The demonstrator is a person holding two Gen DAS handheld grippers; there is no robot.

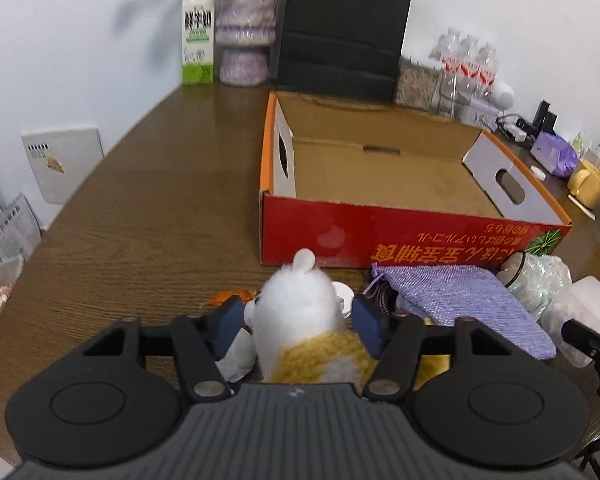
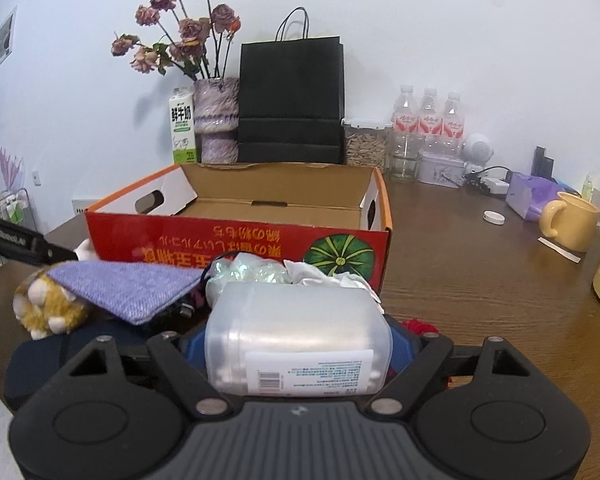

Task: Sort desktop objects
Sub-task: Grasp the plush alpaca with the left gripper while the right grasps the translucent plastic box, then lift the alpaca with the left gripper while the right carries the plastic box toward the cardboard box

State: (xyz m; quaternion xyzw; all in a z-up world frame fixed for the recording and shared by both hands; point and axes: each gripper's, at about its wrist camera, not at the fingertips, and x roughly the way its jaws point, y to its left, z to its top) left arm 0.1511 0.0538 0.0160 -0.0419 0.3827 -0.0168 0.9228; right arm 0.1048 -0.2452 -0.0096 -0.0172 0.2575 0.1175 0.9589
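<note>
A white and yellow plush toy (image 1: 300,320) lies on the brown table between the blue pads of my left gripper (image 1: 298,320), which is closed on it. In the right wrist view the toy (image 2: 48,308) shows at the left under a purple woven pouch (image 2: 128,284). My right gripper (image 2: 298,344) is closed on a clear plastic container (image 2: 296,336) with a white label. The open red cardboard box (image 1: 380,236) stands just behind both, empty inside; it also shows in the right wrist view (image 2: 236,244). The pouch (image 1: 460,300) lies right of the toy.
Crumpled clear plastic (image 2: 252,272) and white paper (image 2: 324,276) lie before the box. A black paper bag (image 2: 292,100), vase (image 2: 216,120), milk carton (image 2: 182,128), water bottles (image 2: 428,120) and a jar line the wall. A yellow mug (image 2: 572,220) stands right.
</note>
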